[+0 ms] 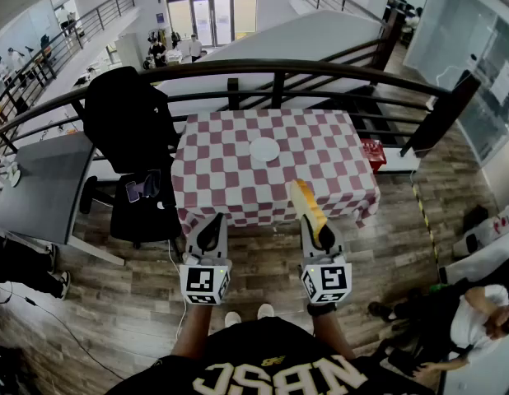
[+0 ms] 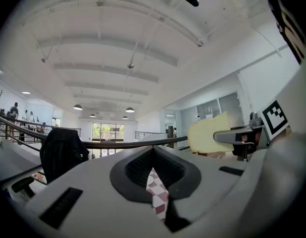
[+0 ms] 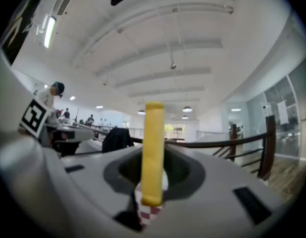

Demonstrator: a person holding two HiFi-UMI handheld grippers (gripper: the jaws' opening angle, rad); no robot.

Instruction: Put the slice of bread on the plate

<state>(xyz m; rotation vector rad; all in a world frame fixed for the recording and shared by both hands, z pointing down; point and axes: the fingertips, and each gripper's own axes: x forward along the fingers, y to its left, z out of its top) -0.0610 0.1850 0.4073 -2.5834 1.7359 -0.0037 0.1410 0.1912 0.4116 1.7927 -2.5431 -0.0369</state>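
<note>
- Bread slice point(image 3: 153, 152) stands edge-on in my right gripper view with its long axis upright. From the head view it juts forward out of the claw toward the table point(image 1: 238, 179).
- I see a yellow crust edge, and a paler flat face in the left gripper view.
- My right claw point(image 1: 320, 234) is clamped on the lower end of the bread slice. Most of it sticks out past the jaws, seen against the checked cloth's near edge, well short of the white plate point(image 1: 264, 149).
- My left claw point(image 1: 209, 235) is closed and empty.
</note>
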